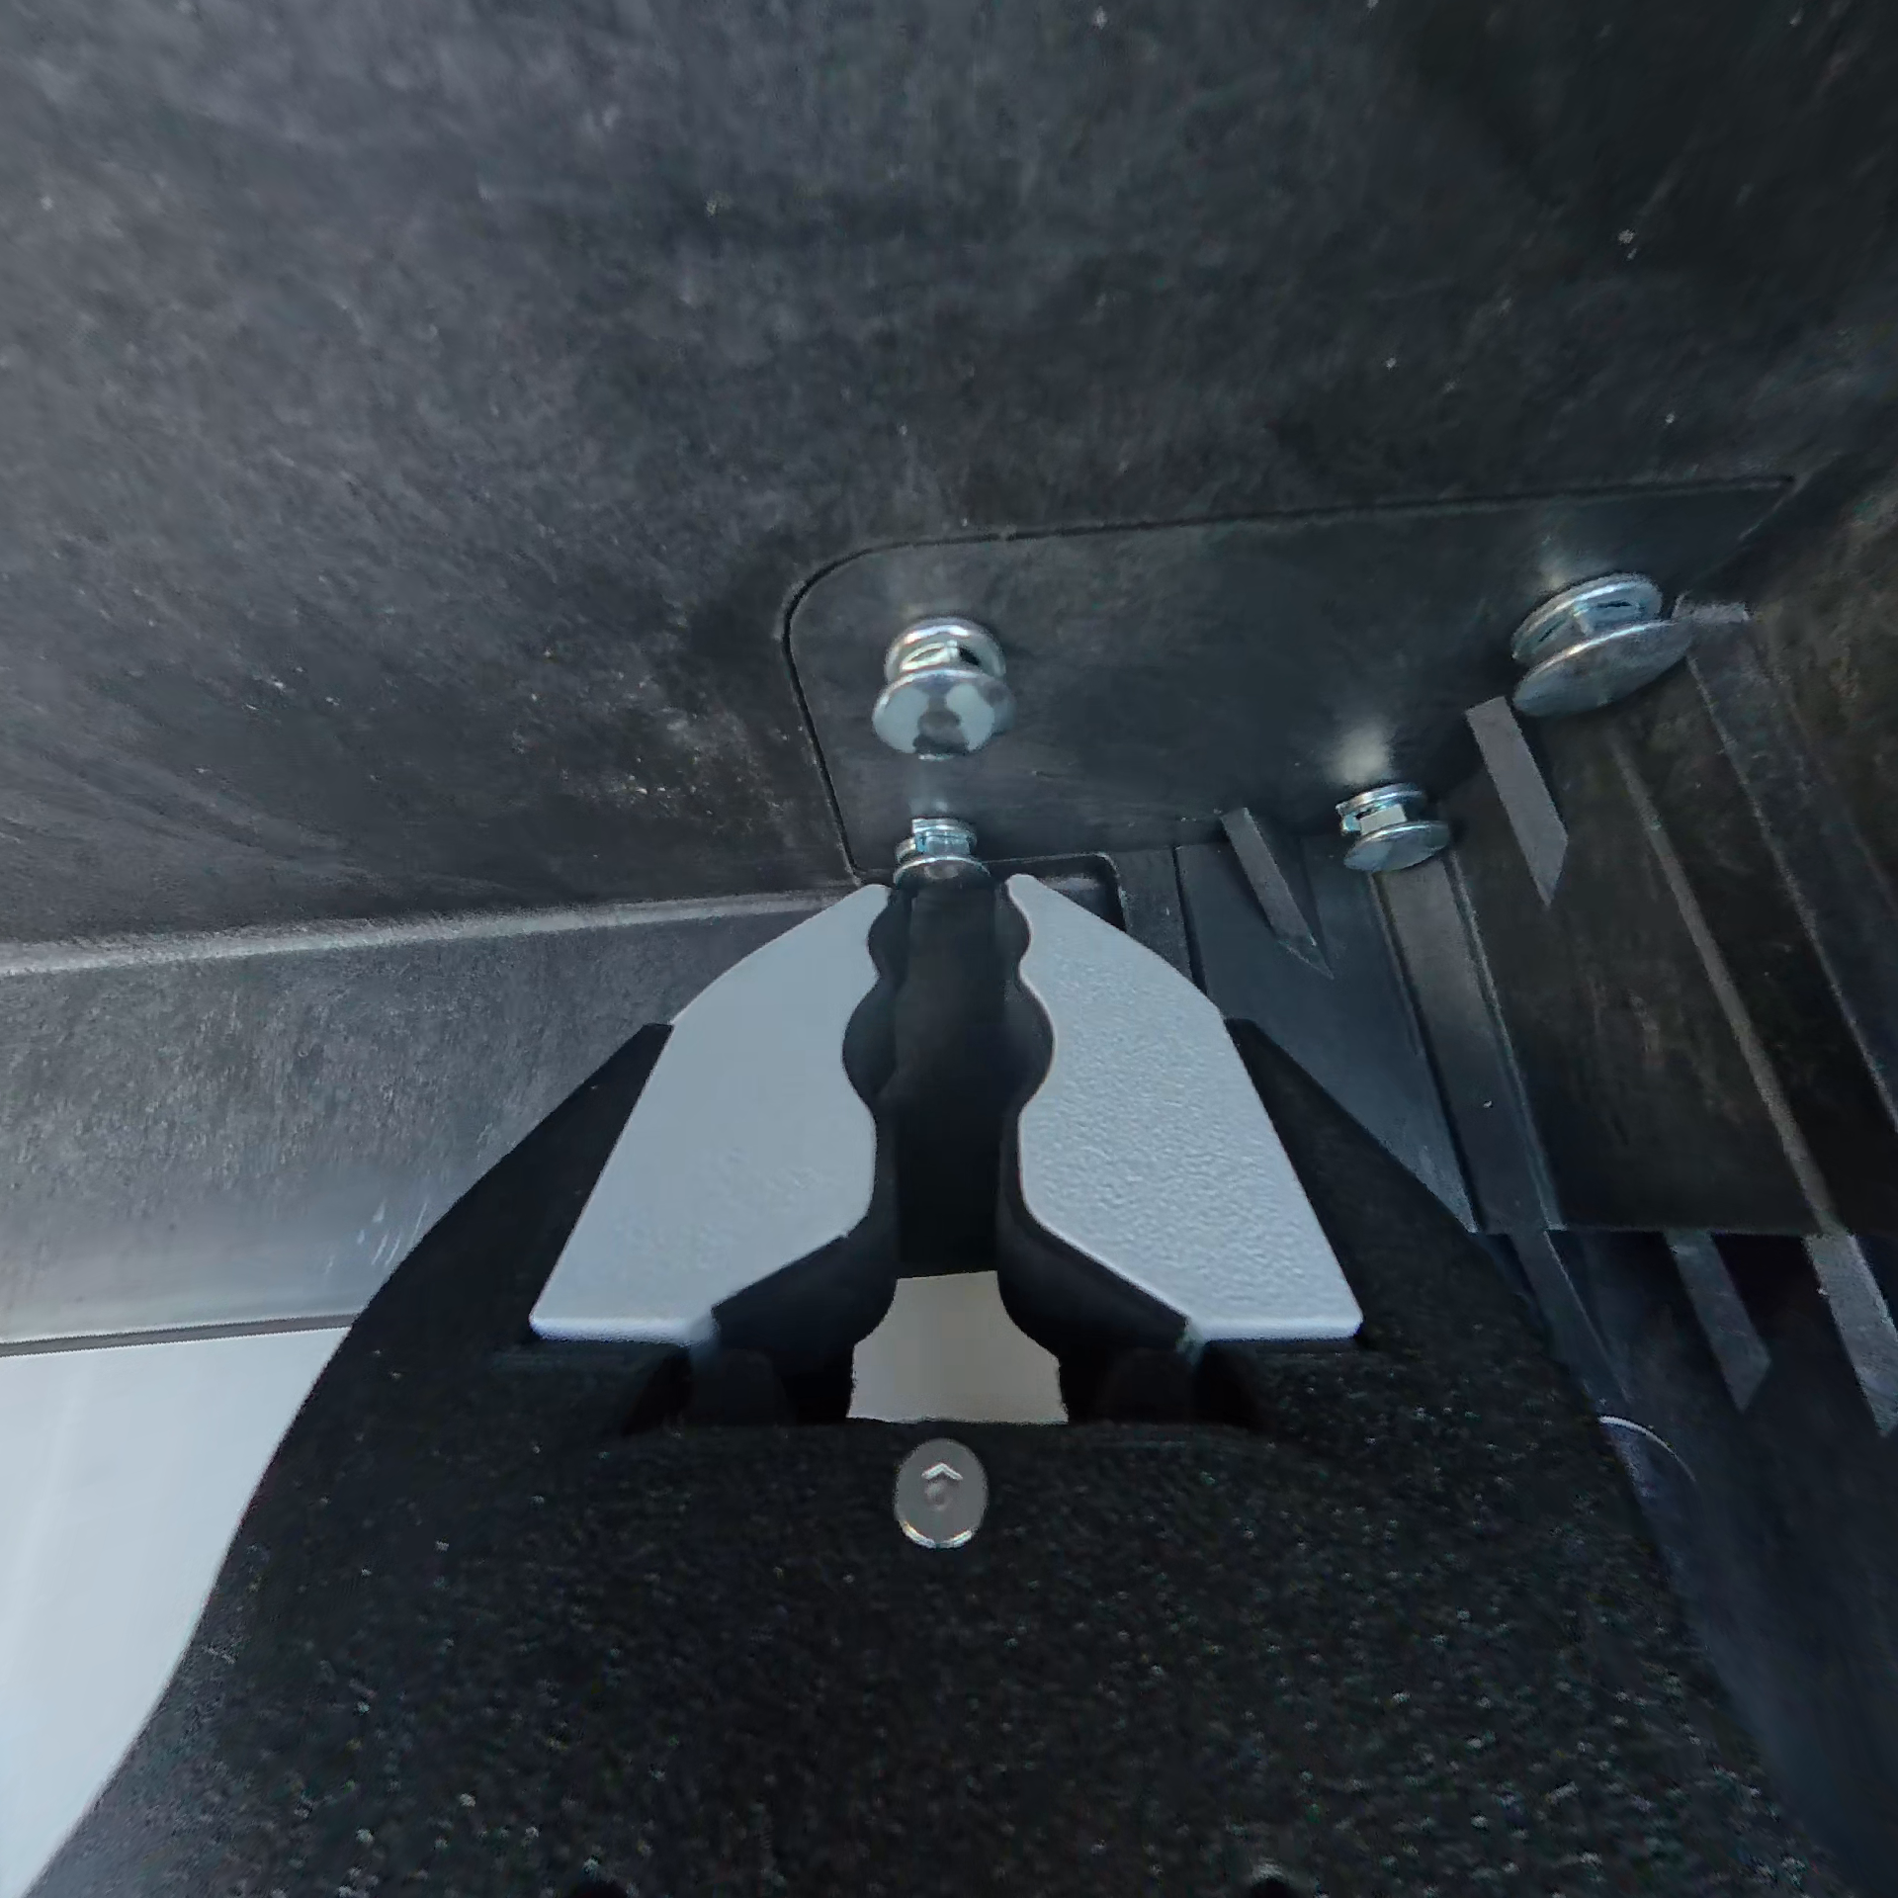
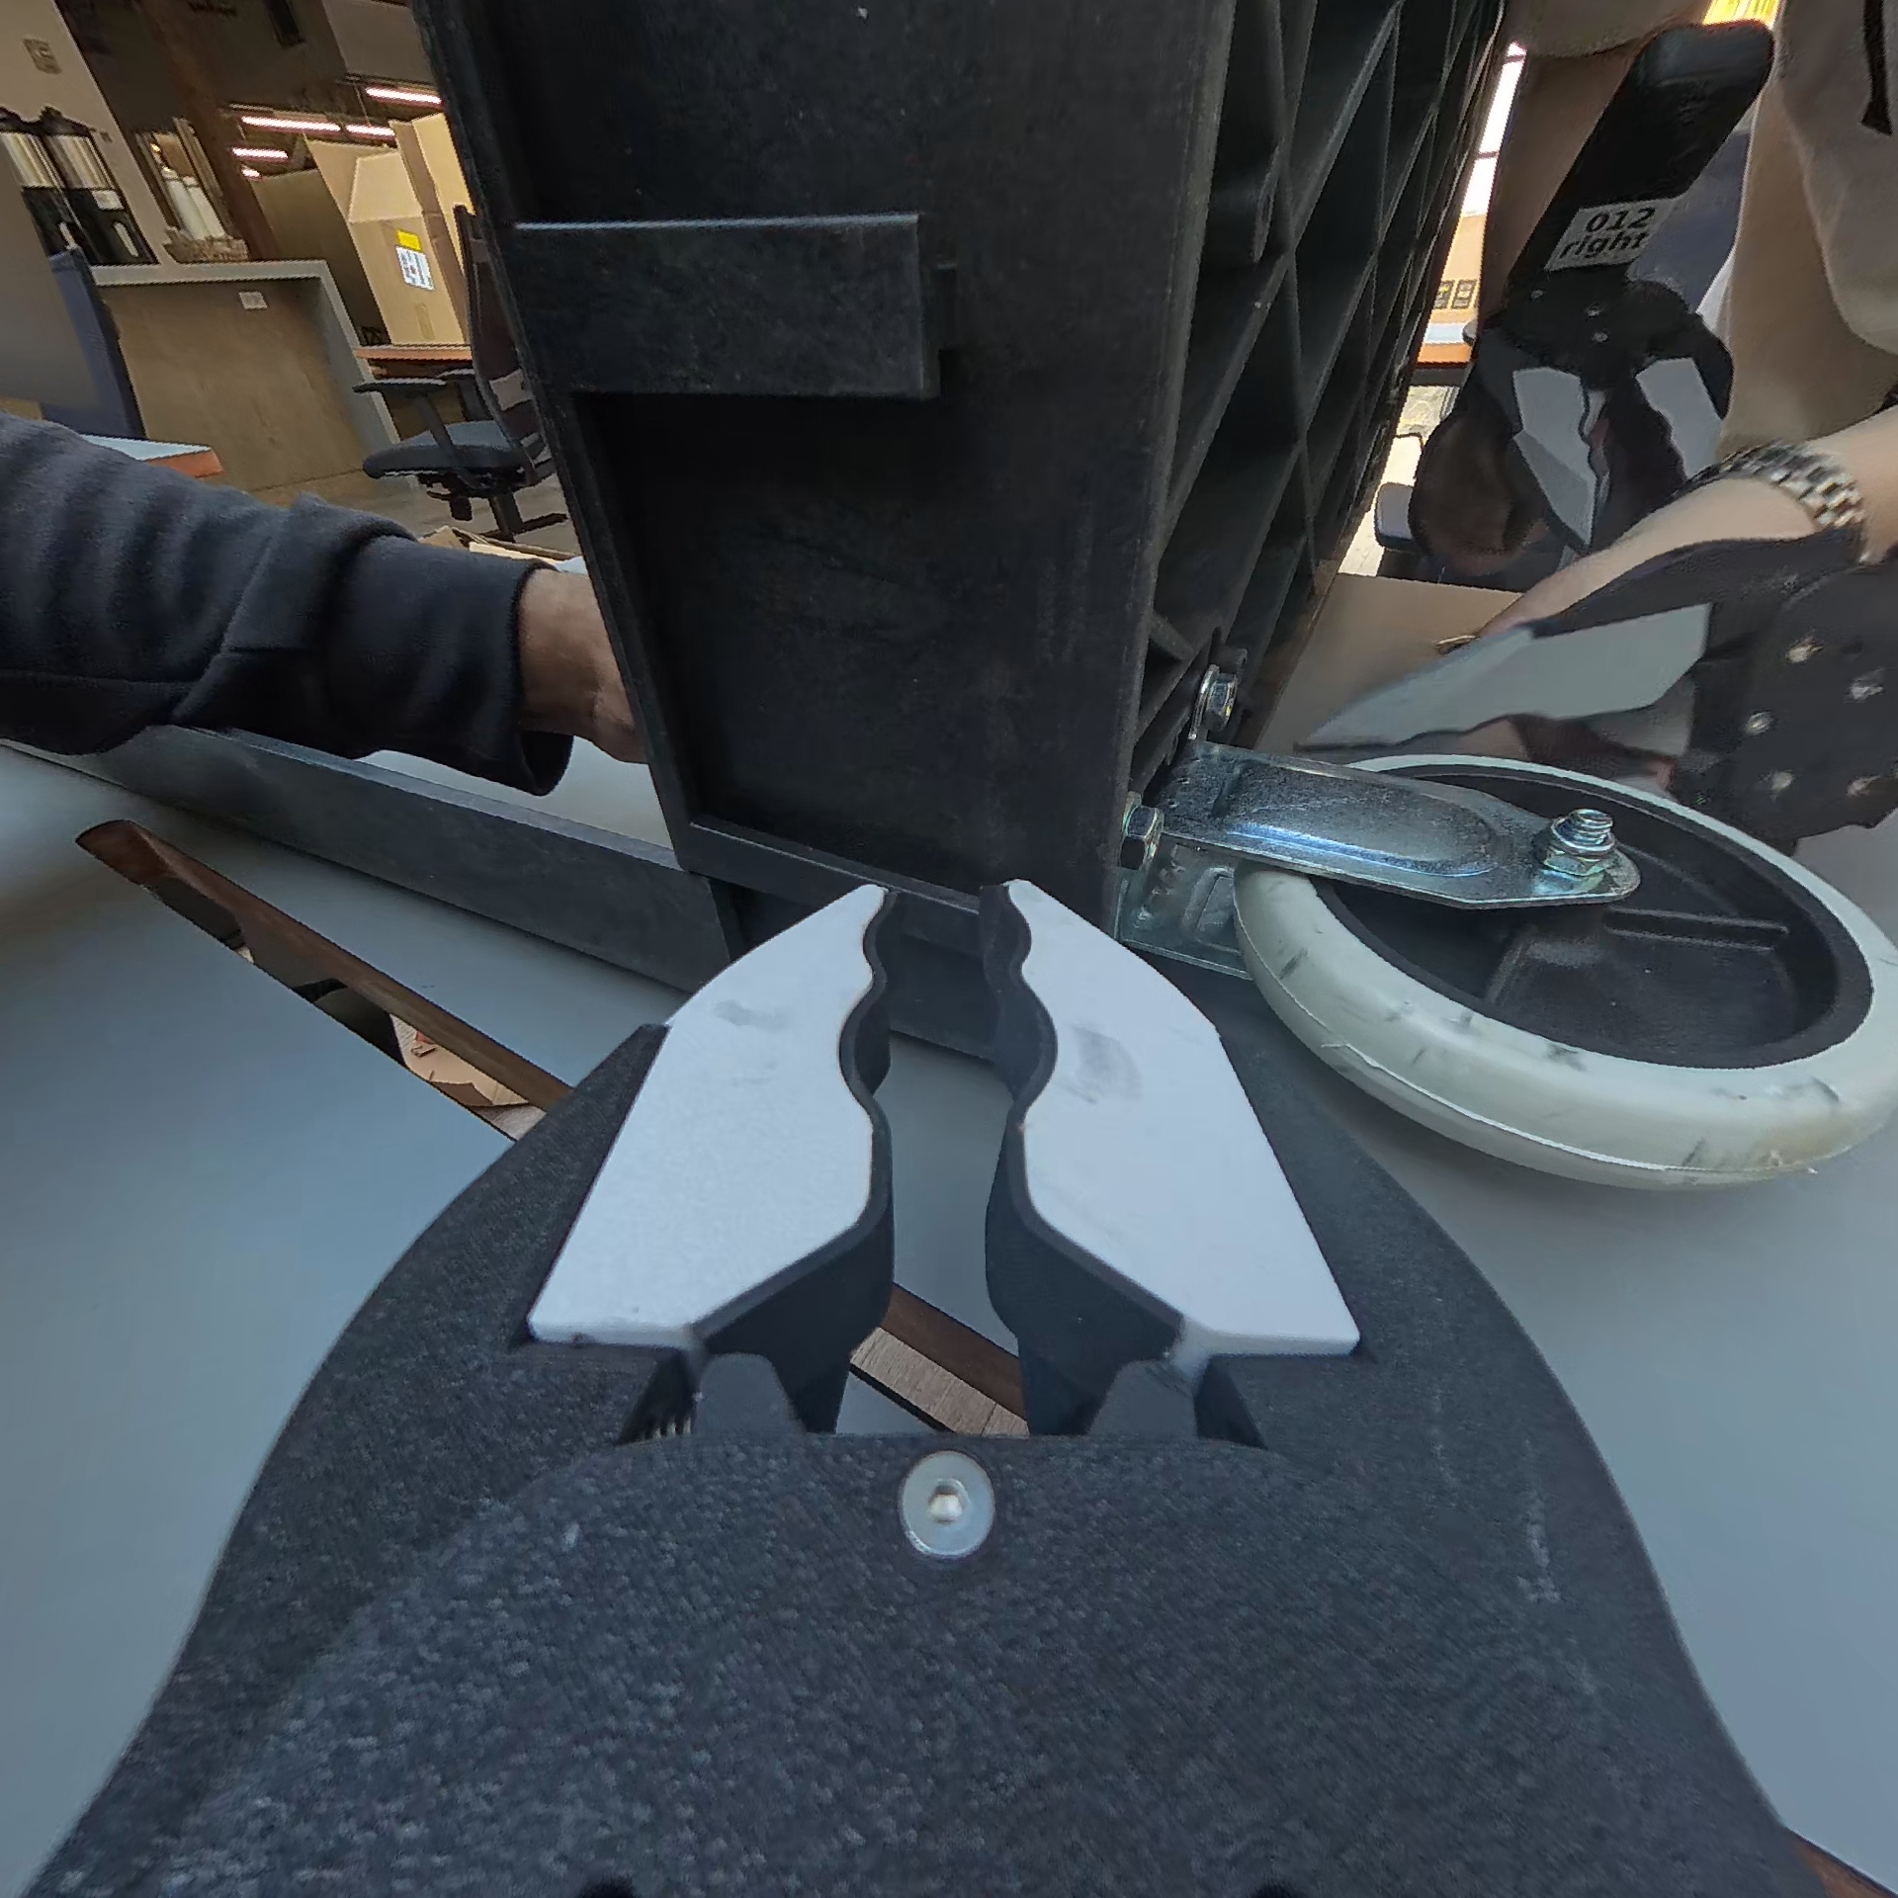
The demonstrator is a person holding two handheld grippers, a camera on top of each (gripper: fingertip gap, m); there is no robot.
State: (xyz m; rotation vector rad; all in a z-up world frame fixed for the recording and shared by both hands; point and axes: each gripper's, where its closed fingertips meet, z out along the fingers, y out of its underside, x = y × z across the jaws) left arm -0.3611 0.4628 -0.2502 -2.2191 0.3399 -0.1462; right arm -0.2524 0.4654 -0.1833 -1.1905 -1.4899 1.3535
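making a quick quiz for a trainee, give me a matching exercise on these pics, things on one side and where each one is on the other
Things:
1. grey-tyred black caster wheel
2. silver bolt with washer
3. dark-sleeved arm
4. silver metal wristwatch

Places:
a. at the left gripper's fingertips
b. on a wrist, upper right
c. lying flat on the grey table
d. reaching behind the black panel from the left

Pairs: 1-c, 2-a, 3-d, 4-b

A grey bench (image 2: 205,1181) fills the lower frame. At upper left stand an office chair (image 2: 452,452), a wooden counter (image 2: 236,359) and cardboard boxes (image 2: 411,236) (all far back). A dark sleeve (image 2: 205,596) crosses the left edge.
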